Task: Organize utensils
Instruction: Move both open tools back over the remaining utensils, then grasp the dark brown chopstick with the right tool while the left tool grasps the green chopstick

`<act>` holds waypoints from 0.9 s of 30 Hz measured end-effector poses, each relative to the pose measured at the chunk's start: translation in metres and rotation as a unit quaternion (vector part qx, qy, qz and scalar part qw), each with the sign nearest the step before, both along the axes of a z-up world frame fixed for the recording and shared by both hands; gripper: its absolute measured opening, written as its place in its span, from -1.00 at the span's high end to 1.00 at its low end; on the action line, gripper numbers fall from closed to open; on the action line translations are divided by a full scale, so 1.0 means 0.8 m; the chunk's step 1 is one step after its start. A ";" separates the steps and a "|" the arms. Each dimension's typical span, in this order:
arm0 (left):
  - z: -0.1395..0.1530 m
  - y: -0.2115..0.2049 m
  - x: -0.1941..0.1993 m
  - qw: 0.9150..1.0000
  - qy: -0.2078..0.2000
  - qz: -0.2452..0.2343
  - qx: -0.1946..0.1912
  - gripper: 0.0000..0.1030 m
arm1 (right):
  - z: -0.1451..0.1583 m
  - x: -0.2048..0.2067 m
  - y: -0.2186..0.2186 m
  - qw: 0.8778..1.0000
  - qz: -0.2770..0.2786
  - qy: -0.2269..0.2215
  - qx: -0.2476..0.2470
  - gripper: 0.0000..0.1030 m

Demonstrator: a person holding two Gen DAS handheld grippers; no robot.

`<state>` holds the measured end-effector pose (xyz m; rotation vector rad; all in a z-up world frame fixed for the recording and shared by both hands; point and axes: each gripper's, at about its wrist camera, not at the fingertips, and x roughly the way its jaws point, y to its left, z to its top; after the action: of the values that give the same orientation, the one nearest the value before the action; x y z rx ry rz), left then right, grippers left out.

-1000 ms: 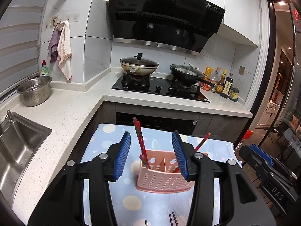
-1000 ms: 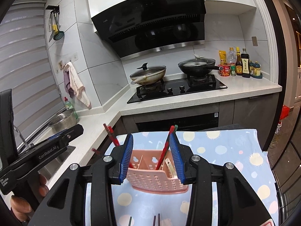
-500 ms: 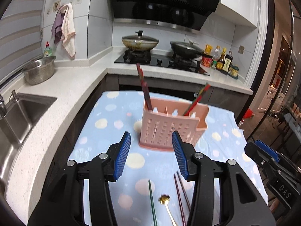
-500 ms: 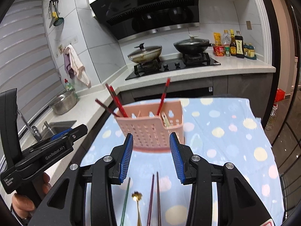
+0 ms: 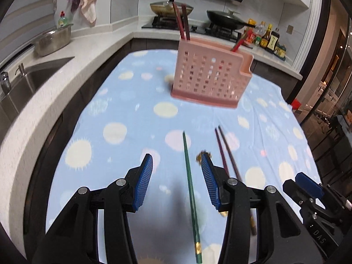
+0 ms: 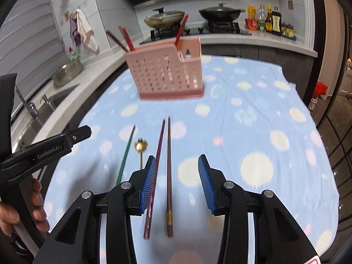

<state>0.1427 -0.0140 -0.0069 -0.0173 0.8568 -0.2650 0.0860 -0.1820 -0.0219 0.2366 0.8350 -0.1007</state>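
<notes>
A pink perforated utensil holder [image 5: 210, 76] [image 6: 168, 72] stands on the blue dotted tablecloth [image 5: 123, 114] and holds several red chopsticks. A green chopstick [image 5: 191, 189] [image 6: 125, 154], a gold spoon [image 6: 140, 148] and two dark red chopsticks [image 5: 226, 154] [image 6: 169, 171] lie on the cloth in front of it. My left gripper [image 5: 177, 165] is open and empty, low over the green chopstick. My right gripper [image 6: 176, 165] is open and empty, low over the two dark red chopsticks.
A white counter with a sink [image 5: 28, 81] and a steel bowl [image 5: 52, 39] runs along the left. A stove with two pans [image 5: 226, 18] and sauce bottles [image 6: 270, 21] stands behind the table. The cloth's right edge drops to the floor.
Both grippers have pulled back and tilted down toward the cloth. The holder now sits farther ahead, and the loose chopsticks and spoon have come between the open fingers.
</notes>
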 end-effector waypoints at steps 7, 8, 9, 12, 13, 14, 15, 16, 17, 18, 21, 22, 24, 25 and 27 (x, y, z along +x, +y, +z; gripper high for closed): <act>-0.048 0.003 -0.036 0.999 0.046 -0.006 0.011 0.15 | -0.045 -0.014 0.015 0.999 0.014 0.040 0.001 0.23; -0.053 0.003 -0.041 0.999 0.051 -0.007 0.011 0.15 | -0.049 -0.014 0.018 0.999 0.016 0.043 0.000 0.24; -0.058 0.003 -0.046 0.998 0.056 -0.008 0.013 0.15 | -0.053 -0.015 0.020 0.999 0.018 0.046 -0.003 0.25; -0.067 0.002 -0.059 0.998 0.063 -0.015 0.018 0.15 | -0.066 -0.016 0.022 0.998 0.021 0.057 -0.002 0.27; -0.069 0.002 -0.064 0.998 0.065 -0.018 0.019 0.15 | -0.070 -0.017 0.022 0.998 0.021 0.060 -0.002 0.29; -0.071 0.002 -0.066 0.997 0.067 -0.020 0.018 0.15 | -0.073 -0.017 0.022 0.998 0.022 0.064 -0.002 0.30; -0.074 0.002 -0.070 0.997 0.070 -0.023 0.019 0.15 | -0.076 -0.018 0.023 0.998 0.023 0.066 -0.002 0.33; -0.076 0.001 -0.073 0.997 0.072 -0.024 0.021 0.15 | -0.078 -0.019 0.023 0.997 0.024 0.070 -0.001 0.40; -0.077 0.000 -0.074 0.997 0.074 -0.026 0.021 0.15 | -0.079 -0.019 0.023 0.997 0.025 0.071 0.000 0.42; -0.078 -0.001 -0.076 0.996 0.076 -0.028 0.022 0.15 | -0.080 -0.020 0.024 0.997 0.025 0.072 0.001 0.44; -0.082 -0.003 -0.079 0.996 0.081 -0.033 0.023 0.15 | -0.080 -0.020 0.024 0.997 0.025 0.073 0.000 0.47; -0.083 -0.005 -0.080 0.996 0.082 -0.034 0.023 0.15 | -0.080 -0.020 0.025 0.997 0.026 0.074 0.000 0.50; -0.084 -0.008 -0.083 0.995 0.083 -0.039 0.024 0.15 | -0.081 -0.019 0.025 0.997 0.027 0.075 0.000 0.53; -0.084 -0.009 -0.085 0.995 0.083 -0.041 0.025 0.14 | -0.081 -0.020 0.026 0.997 0.027 0.075 -0.001 0.56; -0.085 -0.012 -0.087 0.995 0.084 -0.045 0.026 0.10 | -0.082 -0.020 0.026 0.997 0.028 0.076 -0.002 0.62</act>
<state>0.0730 -0.0234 -0.0749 0.0487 1.0331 -0.3278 0.0702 -0.1612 -0.0874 0.2021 0.9922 -0.0679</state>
